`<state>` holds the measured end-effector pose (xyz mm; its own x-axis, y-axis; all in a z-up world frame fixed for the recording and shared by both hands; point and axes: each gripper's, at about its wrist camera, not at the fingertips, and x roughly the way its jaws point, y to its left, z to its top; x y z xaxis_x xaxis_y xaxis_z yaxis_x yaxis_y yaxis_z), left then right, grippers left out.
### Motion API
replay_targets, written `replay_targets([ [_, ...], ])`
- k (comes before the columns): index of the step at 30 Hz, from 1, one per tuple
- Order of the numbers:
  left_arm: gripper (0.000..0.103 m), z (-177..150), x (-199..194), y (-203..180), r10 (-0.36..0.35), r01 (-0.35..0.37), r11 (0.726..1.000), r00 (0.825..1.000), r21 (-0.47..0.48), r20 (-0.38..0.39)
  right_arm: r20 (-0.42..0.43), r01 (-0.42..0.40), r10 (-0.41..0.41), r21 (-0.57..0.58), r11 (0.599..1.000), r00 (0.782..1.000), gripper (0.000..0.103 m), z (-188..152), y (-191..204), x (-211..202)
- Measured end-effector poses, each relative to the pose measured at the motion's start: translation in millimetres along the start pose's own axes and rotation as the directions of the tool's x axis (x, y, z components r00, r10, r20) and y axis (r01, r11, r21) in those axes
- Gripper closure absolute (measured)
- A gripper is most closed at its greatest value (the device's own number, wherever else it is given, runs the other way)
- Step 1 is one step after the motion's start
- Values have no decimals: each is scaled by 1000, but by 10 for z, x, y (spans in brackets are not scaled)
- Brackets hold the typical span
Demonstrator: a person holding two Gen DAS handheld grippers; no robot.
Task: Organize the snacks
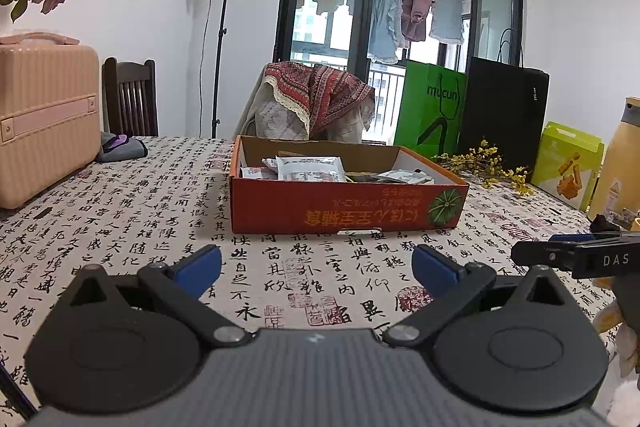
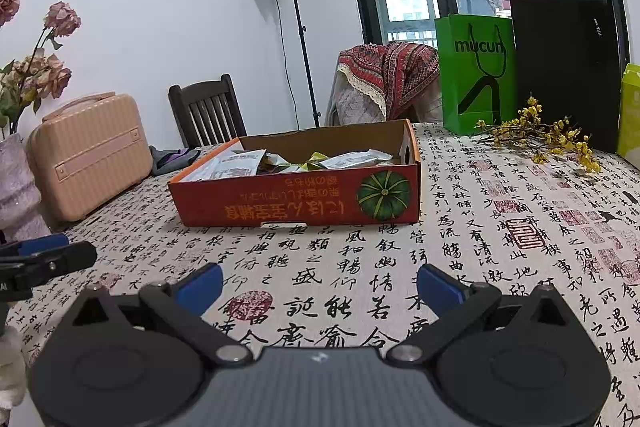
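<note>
- Left wrist view: the left gripper (image 1: 316, 269) hovers over the tablecloth (image 1: 132, 223) with its blue-padded fingers (image 1: 200, 265) spread wide and nothing between them.
- At 12 o'clock from it sits a shallow red cardboard box (image 1: 344, 211), its near wall printed with upside-down orange characters and a green pumpkin picture at the right end.
- Inside lie flat foil snack packets (image 1: 310, 169): a silvery-white one stands tallest at the centre-left, smaller ones are at 9 and 3 o'clock of it; their print is too small to read.
- The tablecloth is beige fabric covered in black calligraphy and red seal stamps.
- At 9 o'clock stands a ribbed pink hard case (image 1: 46, 123); at 2 o'clock a green paper bag (image 1: 434, 107) reading "mucun", a black bag (image 1: 504, 107), a yellow-flowered sprig (image 1: 490, 163), and a lime carton (image 1: 568, 167) picturing fried snacks.
- The right gripper's tip enters at 3 o'clock; its body reads "DAS".

- Right wrist view: the right gripper (image 2: 318, 285) is likewise wide apart and empty above the cloth.
- The red cardboard box is at 12 o'clock, angled, holding crinkled white, silver and yellow-green packets.
- The pink case lies at 10 o'clock, the "mucun" bag and black bag at 1 o'clock, the sprig in front of them.
- Dried pink roses (image 2: 52, 67) rise at 9 o'clock.
</note>
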<state>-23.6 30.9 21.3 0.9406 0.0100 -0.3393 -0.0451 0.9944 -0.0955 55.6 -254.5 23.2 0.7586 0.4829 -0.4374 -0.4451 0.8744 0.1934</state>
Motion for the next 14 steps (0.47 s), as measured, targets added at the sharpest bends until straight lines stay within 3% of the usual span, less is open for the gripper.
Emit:
replay_targets([
  [14,0,-25,10,10,-6,6,1000,1000,-5,-2,-4,1,-1,1,1000,1000,0,-44,-3,1],
])
